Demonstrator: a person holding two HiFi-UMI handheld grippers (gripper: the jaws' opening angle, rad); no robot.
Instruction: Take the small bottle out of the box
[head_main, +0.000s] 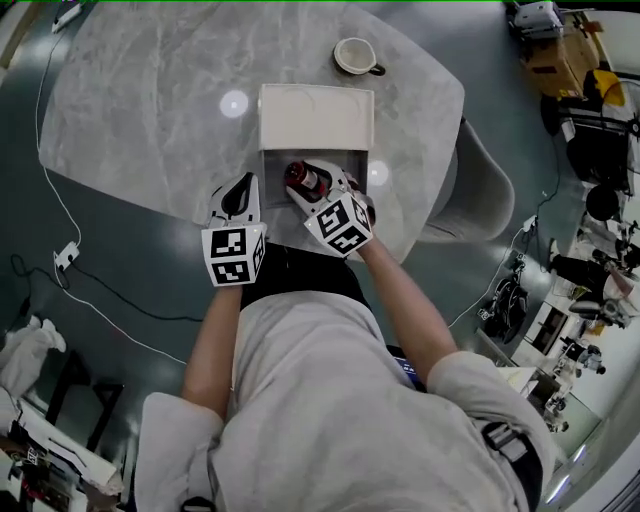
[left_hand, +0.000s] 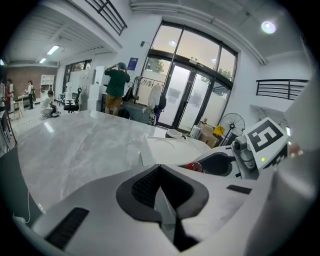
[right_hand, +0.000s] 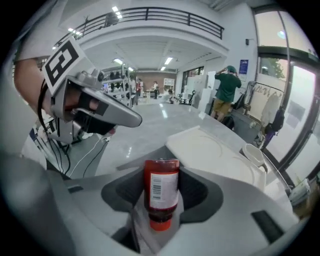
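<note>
- While the right gripper (head_main: 325, 196) has its 2 jaws clamped on the small bottle (right_hand: 161, 186), the grip sits across the labelled body. The orange cap end faces that gripper's camera and the base points away.
- From the head view, the bottle hangs over the open box (head_main: 274, 166), which is near the front edge of the counter (head_main: 150, 110). I cannot tell whether it is fully clear of the box rim.
- To do this step well, I judge the lift should go straight up first and only then to 1 side, so the bottle does not catch a wall of the box.
- Grip pressure should be even: the bottle looks smooth and round, so it could twist or slide in the jaws if tilted fast.
- The left gripper (head_main: 240, 192) has its jaws together on nothing and sits just beside the box's left wall. It could press the box down if the box starts to rise with the bottle.
- The open lid (head_main: 315, 115) lies beyond the box, and the cup (head_main: 355, 55) stands farther off. The likely room for setting the bottle down is therefore on the counter to the left of the box.
</note>
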